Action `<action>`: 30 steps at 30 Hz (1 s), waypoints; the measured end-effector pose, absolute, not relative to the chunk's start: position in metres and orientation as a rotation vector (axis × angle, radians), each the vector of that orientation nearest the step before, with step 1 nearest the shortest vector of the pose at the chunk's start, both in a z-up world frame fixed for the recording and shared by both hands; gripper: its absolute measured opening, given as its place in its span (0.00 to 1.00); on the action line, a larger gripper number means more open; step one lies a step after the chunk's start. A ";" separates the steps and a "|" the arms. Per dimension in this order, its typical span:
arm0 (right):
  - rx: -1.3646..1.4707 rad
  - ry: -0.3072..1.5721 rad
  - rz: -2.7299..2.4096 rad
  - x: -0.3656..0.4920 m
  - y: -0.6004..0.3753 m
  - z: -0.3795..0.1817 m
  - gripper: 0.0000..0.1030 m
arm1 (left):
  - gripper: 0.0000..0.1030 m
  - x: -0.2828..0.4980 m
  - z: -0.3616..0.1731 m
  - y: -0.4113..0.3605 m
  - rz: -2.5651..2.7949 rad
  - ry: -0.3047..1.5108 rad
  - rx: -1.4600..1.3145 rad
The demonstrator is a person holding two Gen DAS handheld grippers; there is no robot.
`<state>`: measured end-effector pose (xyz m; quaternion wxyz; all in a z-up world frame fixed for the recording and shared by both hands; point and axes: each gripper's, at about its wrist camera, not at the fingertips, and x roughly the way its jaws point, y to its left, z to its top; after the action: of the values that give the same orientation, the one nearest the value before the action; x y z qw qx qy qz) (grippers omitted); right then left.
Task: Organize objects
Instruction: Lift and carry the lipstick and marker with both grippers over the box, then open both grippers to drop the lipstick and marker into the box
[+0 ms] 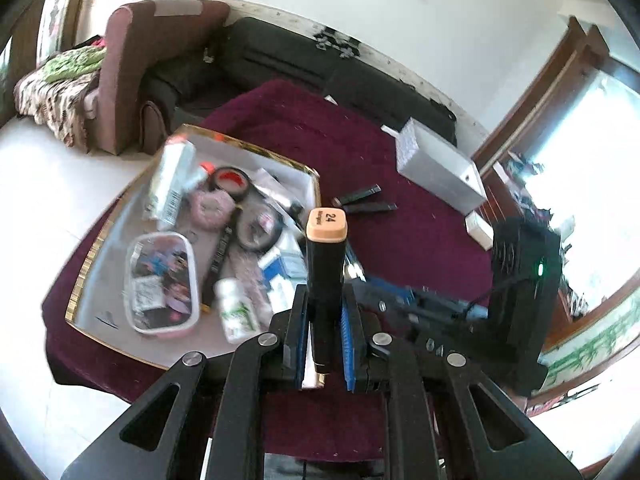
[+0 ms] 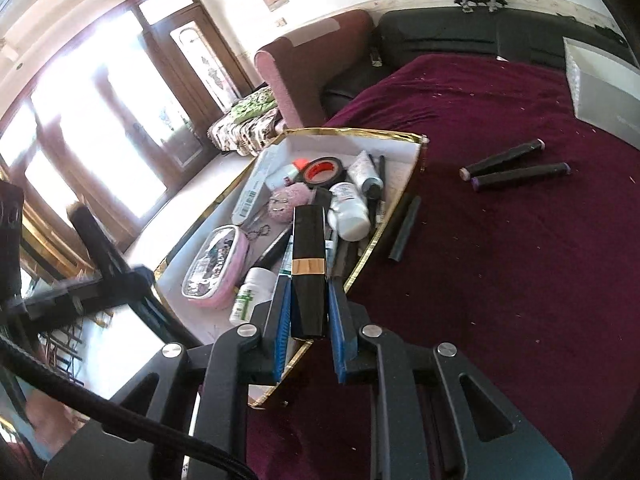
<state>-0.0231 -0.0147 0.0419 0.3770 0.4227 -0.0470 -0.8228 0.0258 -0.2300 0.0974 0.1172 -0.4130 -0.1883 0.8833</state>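
My left gripper [image 1: 325, 312] is shut on a black marker [image 1: 325, 268] with a peach cap marked 24, held upright beside the gold-rimmed white tray [image 1: 86, 264]. My right gripper [image 2: 309, 304] is shut on a black lipstick tube [image 2: 309, 264] with a gold band, held over the near right corner of the same tray [image 2: 400, 138]. The tray holds several items: a pink pouch [image 2: 214, 270], a tape roll [image 2: 322, 170], white bottles [image 2: 350, 212]. Two black markers [image 2: 516, 166] lie on the maroon cloth [image 2: 500, 280], also in the left wrist view [image 1: 362, 200].
A silver-grey box [image 1: 438, 166] lies on the cloth at the far side, also in the right wrist view [image 2: 604, 92]. A black stick [image 2: 405, 230] lies by the tray's right rim. A black sofa [image 1: 280, 60] and a maroon armchair [image 1: 136, 64] stand behind.
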 end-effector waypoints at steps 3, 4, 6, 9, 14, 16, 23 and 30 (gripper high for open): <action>1.073 -0.108 -2.077 -0.023 -0.026 0.042 0.15 | 0.12 0.018 0.099 -0.249 2.626 -0.531 -1.248; 1.074 -0.105 -2.067 -0.021 -0.029 0.041 0.15 | 0.12 0.012 0.096 -0.255 2.635 -0.530 -1.265; 1.074 -0.088 -2.041 -0.018 -0.040 0.039 0.15 | 0.12 -0.001 0.088 -0.264 2.642 -0.536 -1.304; 1.076 -0.041 -2.031 -0.015 -0.058 0.033 0.15 | 0.12 -0.026 0.072 -0.273 2.632 -0.527 -1.376; 1.118 0.002 -2.031 -0.018 -0.079 0.019 0.15 | 0.12 -0.060 0.055 -0.275 2.630 -0.465 -1.440; 1.129 0.015 -2.039 -0.020 -0.086 0.017 0.15 | 0.12 -0.074 0.044 -0.278 2.612 -0.462 -1.475; 1.154 0.094 -2.110 -0.030 -0.108 0.010 0.15 | 0.12 -0.105 0.012 -0.284 2.578 -0.453 -1.563; 1.153 0.113 -2.126 -0.030 -0.115 0.005 0.16 | 0.12 -0.108 -0.005 -0.282 2.559 -0.441 -1.617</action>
<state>-0.0301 -0.1148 0.0054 0.3527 0.4456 0.0438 -0.8217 -0.1076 -0.2820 -0.0050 0.0413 -0.5281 -0.1441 0.8358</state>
